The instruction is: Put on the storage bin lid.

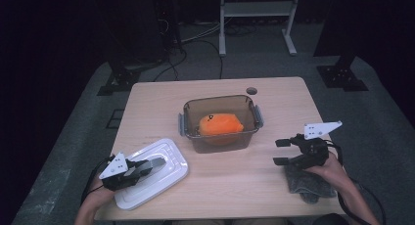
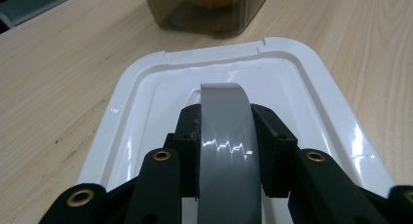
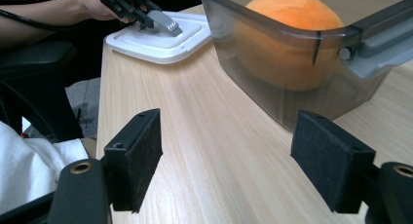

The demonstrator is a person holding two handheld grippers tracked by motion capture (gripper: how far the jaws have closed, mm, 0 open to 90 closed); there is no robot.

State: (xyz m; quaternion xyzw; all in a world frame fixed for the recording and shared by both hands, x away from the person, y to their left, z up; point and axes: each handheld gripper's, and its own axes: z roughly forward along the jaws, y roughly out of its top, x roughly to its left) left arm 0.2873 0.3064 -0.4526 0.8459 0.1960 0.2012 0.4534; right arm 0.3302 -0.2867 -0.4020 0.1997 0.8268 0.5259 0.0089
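Near the worktop's front-left corner our left claw (image 2: 225, 151) pinches the lid's (image 2: 146, 87) grey handle (image 2: 225, 126) for lifting; our right claw (image 3: 234, 160) waits spread beside the box (image 3: 302, 83).

A light wooden table (image 1: 220, 171) carried a white lid (image 1: 164, 178), a smoky plastic container (image 1: 221, 123) and a grey cloth (image 1: 306, 186).

L gripper (image 1: 147, 167) at lower left, jaws clamped on a grey handle (image 2: 225, 146), pointing right and a bit forward, forearm coming in from bottom edge. R gripper (image 1: 282, 152) at lower right, held level, pointing left, jaws wide apart w/ nothing between them, hand (image 1: 325, 168) behind it
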